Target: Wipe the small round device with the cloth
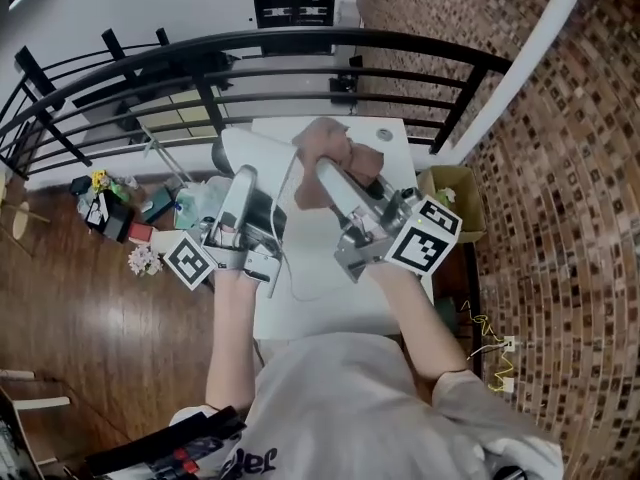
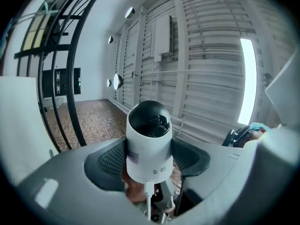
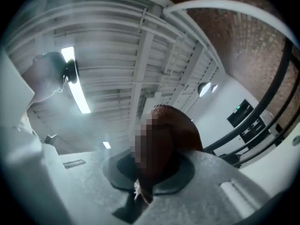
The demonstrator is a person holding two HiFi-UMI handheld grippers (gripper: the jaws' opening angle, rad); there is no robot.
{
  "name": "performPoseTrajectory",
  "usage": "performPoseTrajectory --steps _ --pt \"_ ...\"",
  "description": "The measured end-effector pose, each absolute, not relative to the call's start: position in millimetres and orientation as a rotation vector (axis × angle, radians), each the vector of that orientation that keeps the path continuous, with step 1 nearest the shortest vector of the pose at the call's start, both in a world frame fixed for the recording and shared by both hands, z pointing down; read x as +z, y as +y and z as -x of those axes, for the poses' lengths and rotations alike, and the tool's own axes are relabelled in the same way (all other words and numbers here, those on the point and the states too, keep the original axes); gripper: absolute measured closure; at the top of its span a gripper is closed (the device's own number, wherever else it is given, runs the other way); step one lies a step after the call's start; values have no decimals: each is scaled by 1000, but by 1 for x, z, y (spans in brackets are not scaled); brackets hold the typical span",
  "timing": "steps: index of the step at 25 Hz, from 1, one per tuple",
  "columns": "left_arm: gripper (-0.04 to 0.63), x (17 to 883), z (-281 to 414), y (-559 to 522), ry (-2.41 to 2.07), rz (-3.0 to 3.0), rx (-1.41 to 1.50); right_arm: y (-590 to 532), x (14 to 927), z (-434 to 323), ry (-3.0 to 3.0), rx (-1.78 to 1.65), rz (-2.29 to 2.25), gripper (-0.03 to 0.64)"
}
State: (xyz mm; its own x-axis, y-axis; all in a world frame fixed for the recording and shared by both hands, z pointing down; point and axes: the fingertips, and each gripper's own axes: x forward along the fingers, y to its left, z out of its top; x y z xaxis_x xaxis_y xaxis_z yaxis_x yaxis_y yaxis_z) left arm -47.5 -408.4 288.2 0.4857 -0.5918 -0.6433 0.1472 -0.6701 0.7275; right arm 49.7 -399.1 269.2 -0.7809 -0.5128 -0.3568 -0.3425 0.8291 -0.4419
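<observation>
Grey shirt (image 1: 330, 398) lowest; left gripper (image 1: 243, 180) clamps white device (image 2: 150, 144) above counter (image 1: 330, 298), right gripper (image 1: 328, 173) pinches brown cloth (image 1: 345, 158) near it, so wiping probably needs cloth pressed onto dome.

a black railing (image 1: 300, 38) curves behind the white table (image 1: 330, 303).

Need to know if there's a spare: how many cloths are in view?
1. The brown cloth is held in the right gripper's jaws, above the white table; another could lie hidden beneath it.
</observation>
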Motion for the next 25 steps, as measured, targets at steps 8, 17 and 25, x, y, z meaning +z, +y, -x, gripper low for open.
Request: performPoseTrajectory --steps 8,17,25 --pt "271 280 51 -410 -283 -1860 -1293 -344 273 5 2748 -190 503 594" --pt "272 270 46 -395 -248 -1933 -1263 -401 298 -33 2524 -417 748 594" --pt "272 314 36 -413 -529 -2056 -1083 -388 296 -37 2547 -421 709 594"
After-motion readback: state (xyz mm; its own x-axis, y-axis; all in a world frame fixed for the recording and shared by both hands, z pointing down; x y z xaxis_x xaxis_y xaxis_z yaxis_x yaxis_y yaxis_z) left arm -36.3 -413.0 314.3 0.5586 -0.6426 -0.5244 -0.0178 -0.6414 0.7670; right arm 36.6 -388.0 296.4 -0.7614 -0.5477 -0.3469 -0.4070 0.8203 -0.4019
